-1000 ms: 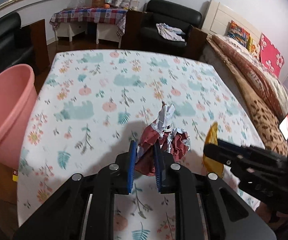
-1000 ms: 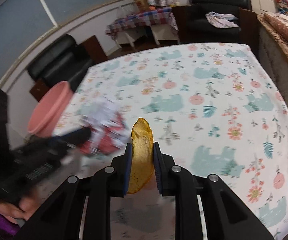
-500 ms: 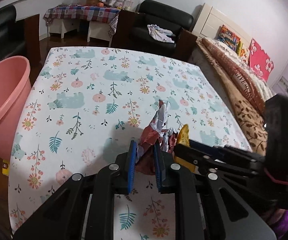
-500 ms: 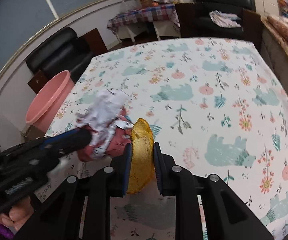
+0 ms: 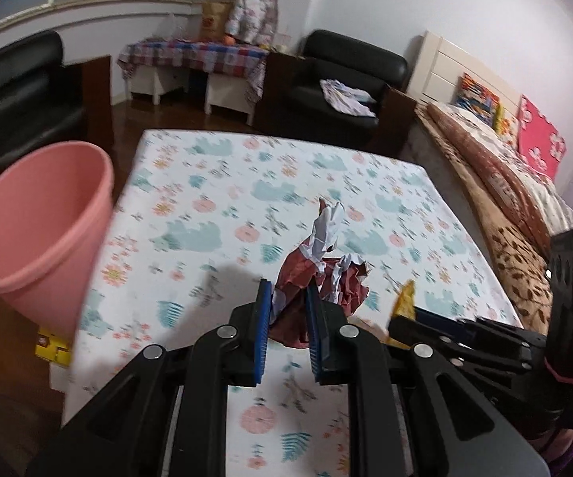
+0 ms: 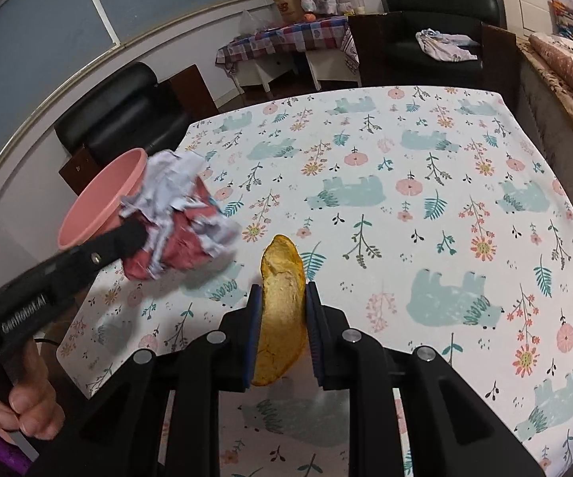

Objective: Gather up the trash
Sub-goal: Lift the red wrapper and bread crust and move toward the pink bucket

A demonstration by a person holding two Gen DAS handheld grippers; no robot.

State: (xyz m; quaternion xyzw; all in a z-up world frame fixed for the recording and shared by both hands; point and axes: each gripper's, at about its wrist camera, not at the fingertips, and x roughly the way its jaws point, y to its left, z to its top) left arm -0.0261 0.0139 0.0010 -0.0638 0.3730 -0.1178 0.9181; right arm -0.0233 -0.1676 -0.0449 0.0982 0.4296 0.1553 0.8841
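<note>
My left gripper [image 5: 288, 292] is shut on a crumpled red and white paper wad [image 5: 318, 266] and holds it above the table's near left part. It also shows in the right wrist view [image 6: 175, 218], blurred, close to the pink bin. My right gripper [image 6: 282, 296] is shut on a yellow-orange fruit peel [image 6: 282, 298] and holds it above the table. The peel's tip shows in the left wrist view [image 5: 404, 298], right of the wad. The pink bin [image 5: 40, 230] stands on the floor at the table's left edge, its mouth open.
The table [image 6: 425, 198] has a floral cloth with bears. A bed [image 5: 525, 206] runs along its right side. Black armchairs [image 5: 346, 79] and a small checked table [image 5: 195, 55] stand behind. A yellow box [image 5: 52, 348] lies on the floor by the bin.
My left gripper has swung left with the paper wad, toward the pink bin. My right gripper still holds the peel and has stayed close behind it.
</note>
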